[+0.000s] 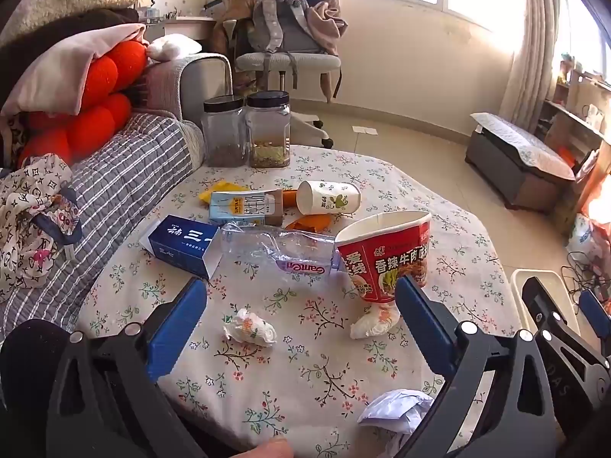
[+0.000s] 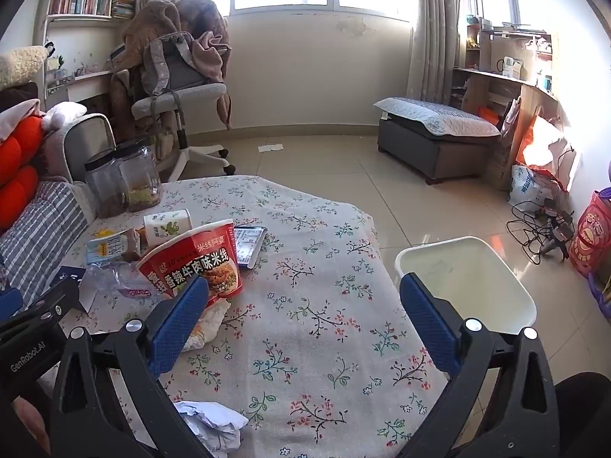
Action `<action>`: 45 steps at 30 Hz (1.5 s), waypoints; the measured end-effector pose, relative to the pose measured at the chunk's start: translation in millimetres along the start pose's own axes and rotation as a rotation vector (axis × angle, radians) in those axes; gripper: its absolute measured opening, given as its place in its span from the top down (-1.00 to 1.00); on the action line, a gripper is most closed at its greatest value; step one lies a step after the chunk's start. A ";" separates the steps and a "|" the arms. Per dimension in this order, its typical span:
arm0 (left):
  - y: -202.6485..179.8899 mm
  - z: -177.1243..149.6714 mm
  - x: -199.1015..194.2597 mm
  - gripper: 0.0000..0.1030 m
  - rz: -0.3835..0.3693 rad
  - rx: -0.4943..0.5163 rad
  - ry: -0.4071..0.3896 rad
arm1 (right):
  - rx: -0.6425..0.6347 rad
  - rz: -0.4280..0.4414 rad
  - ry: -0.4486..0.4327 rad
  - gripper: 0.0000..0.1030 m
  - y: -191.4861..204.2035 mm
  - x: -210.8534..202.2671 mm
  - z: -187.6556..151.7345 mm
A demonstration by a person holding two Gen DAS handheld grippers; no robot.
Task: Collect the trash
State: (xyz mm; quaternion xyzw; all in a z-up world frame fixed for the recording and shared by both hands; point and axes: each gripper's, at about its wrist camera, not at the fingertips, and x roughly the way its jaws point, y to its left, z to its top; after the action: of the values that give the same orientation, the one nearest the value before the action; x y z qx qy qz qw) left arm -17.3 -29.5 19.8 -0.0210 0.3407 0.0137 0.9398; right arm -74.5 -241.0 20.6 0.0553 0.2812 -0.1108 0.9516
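Observation:
Trash lies on the floral tablecloth [image 1: 313, 374]: a red noodle cup [image 1: 385, 255] tipped on its side, a crushed clear bottle [image 1: 275, 248], a blue box [image 1: 183, 246], a milk carton [image 1: 244, 206], a paper cup [image 1: 328, 197] and crumpled tissues [image 1: 250, 328]. My left gripper [image 1: 301, 305] is open and empty above the table, in front of the tissue wad. My right gripper [image 2: 305, 301] is open and empty, hovering over the table to the right of the noodle cup [image 2: 194, 263]. A white trash bin [image 2: 469, 278] stands beside the table's right edge.
Two lidded jars [image 1: 248, 133] stand at the table's far edge. A crumpled white paper [image 2: 214, 423] lies near the front edge. A sofa with a striped cover [image 1: 126, 191] borders the left. An office chair [image 2: 179, 87] and a grey ottoman [image 2: 435, 133] stand on the floor.

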 end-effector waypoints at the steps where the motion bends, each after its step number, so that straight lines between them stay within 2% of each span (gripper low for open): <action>1: 0.1 -0.3 0.1 -0.87 0.000 -0.001 0.000 | -0.001 0.002 -0.001 -0.87 0.3 -0.2 -0.2; 19: -0.7 -2.2 1.7 -0.87 -0.006 0.010 0.009 | 0.006 -0.003 0.001 -0.87 -0.9 4.5 -1.6; 24: -1.3 -3.2 2.8 -0.87 -0.008 0.011 0.014 | 0.006 -0.001 -0.025 -0.87 -1.4 3.4 -1.8; 32: -1.2 -3.8 3.3 -0.87 -0.007 0.011 0.018 | 0.002 -0.003 -0.014 -0.87 -1.3 4.9 -3.2; 35: 0.3 -4.5 4.8 -0.87 -0.007 0.009 0.021 | -0.014 -0.013 0.019 -0.87 1.3 7.4 -3.7; 45: 1.2 -5.3 6.5 -0.87 -0.005 0.009 0.023 | 0.004 0.000 0.008 -0.87 0.5 6.5 -3.9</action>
State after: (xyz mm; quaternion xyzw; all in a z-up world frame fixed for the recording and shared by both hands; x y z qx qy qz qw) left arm -15.7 -28.5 11.5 -0.0176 0.3516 0.0095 0.9360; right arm -71.1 -241.0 13.7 0.0578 0.2849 -0.1113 0.9503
